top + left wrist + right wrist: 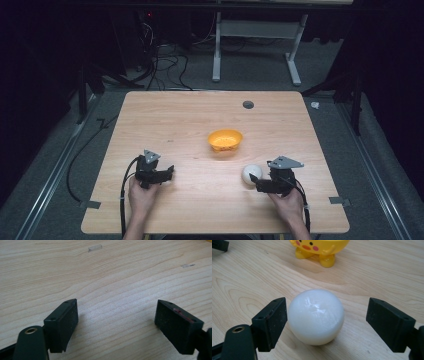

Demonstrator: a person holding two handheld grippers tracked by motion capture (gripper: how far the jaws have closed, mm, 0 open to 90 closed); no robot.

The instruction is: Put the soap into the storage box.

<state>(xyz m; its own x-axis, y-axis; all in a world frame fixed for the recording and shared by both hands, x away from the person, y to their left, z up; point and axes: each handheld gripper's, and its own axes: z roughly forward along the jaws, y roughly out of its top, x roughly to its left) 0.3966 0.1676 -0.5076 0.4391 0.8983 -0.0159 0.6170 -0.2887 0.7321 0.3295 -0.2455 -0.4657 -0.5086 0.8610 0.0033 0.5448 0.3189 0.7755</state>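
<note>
White ball between my right jaws, not yet gripped; left tool idle.

From the left: my left gripper [161, 175] rests on the table [165, 120] with jaws spread wide over bare wood; the yellow bowl [225, 140], duck-faced and on little feet, sits past mid-table, near the ball but apart; the white ball [315, 316] lies between my right gripper's [325, 321] wide jaws, the left pad close, the right clear; it looks smooth, glossy, likely light and prone to roll; I'd pinch across its widest middle; nothing blocks the way.

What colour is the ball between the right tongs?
White and glossy; the ball shows best in the right gripper view.
</note>
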